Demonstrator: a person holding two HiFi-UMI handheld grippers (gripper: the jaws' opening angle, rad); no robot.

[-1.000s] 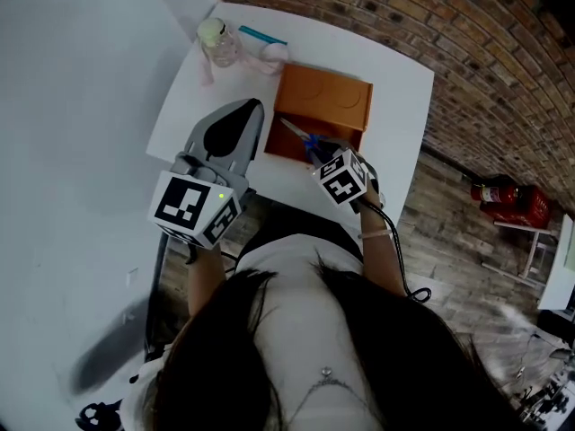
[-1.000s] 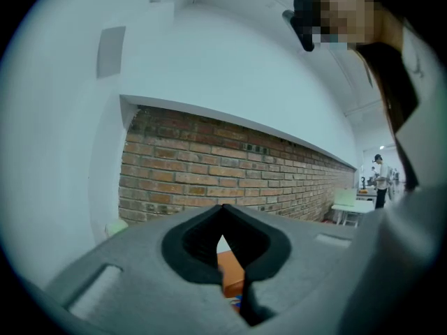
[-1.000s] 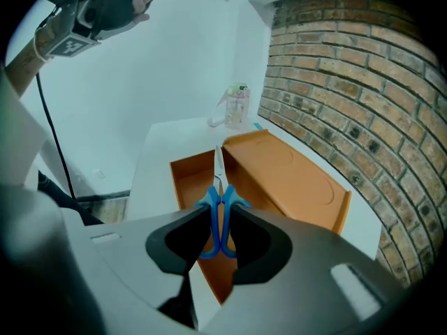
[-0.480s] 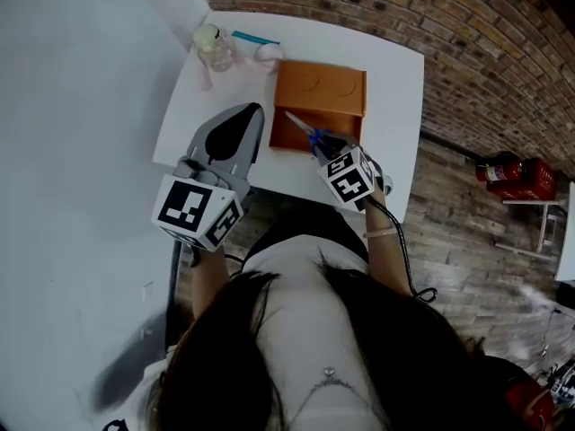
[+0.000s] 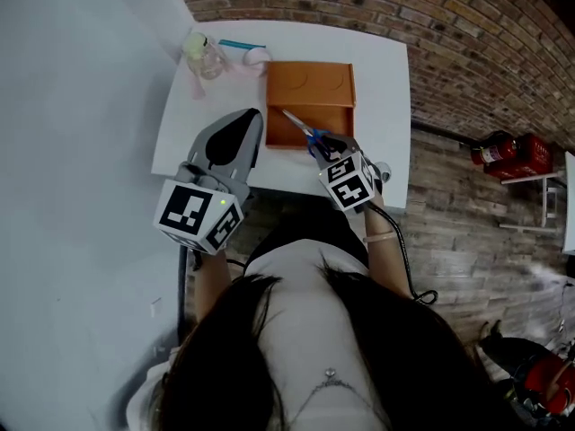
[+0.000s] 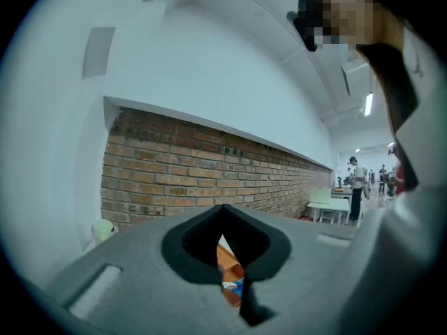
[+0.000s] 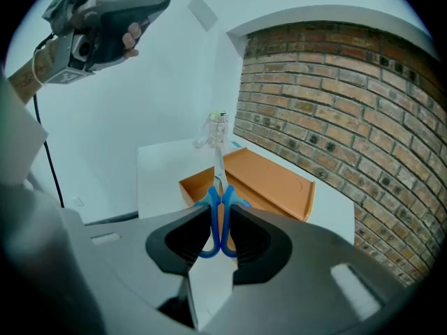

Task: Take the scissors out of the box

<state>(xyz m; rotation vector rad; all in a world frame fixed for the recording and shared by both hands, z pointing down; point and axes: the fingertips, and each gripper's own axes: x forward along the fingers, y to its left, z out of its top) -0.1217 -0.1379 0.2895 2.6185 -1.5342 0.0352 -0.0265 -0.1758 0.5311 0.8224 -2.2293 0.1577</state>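
We were in what looked like a big open workroom or lab: a bare brick wall, a plank floor, one white table, and farther off people among white desks under strip lights.

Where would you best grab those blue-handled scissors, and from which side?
Grip the scissors by their blue handles, coming from the handle end, in line with the blades. The closed loops lie side by side, thick and blunt, so jaws can squeeze across them; the right gripper holds them so, blades pointing over the orange box.
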